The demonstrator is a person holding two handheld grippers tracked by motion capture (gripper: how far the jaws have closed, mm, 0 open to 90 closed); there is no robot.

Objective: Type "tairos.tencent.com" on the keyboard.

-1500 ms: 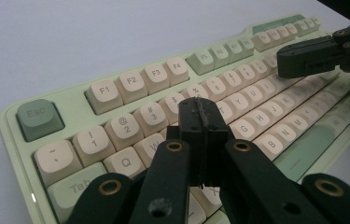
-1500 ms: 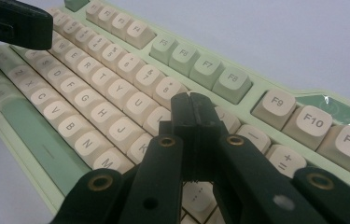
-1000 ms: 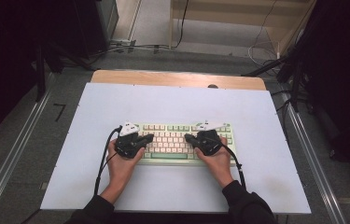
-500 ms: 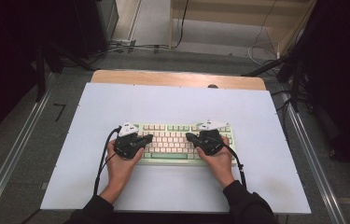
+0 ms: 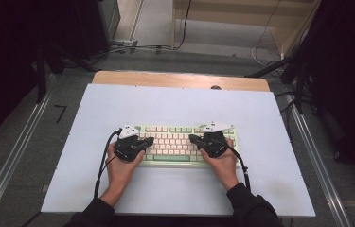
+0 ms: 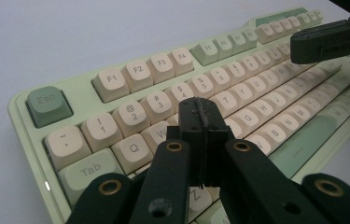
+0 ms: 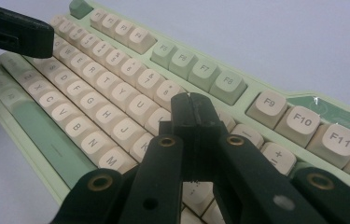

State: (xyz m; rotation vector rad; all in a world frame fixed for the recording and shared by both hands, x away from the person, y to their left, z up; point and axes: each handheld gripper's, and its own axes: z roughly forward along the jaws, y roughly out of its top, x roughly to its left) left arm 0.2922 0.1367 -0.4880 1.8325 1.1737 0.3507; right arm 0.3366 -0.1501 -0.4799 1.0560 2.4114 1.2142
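Note:
A pale green keyboard [image 5: 177, 142] with cream keys lies on the white table top [image 5: 175, 109], in front of the person. My left gripper [image 5: 150, 140] hovers over the keyboard's left half, jaws shut with nothing between them; in the left gripper view its tips [image 6: 199, 112] sit just above the keyboard [image 6: 130, 84] near the W and E keys. My right gripper [image 5: 192, 138] is over the right half, also shut and empty; in the right gripper view its tips [image 7: 190, 108] hang above the keyboard [image 7: 116, 79] by the I and O keys. The two tips point toward each other.
A wooden strip [image 5: 180, 80] runs along the table's far edge. Metal rails [image 5: 14, 156] flank the table on both sides. Cables [image 5: 270, 52] and dark stands crowd the floor beyond. Bare white surface surrounds the keyboard.

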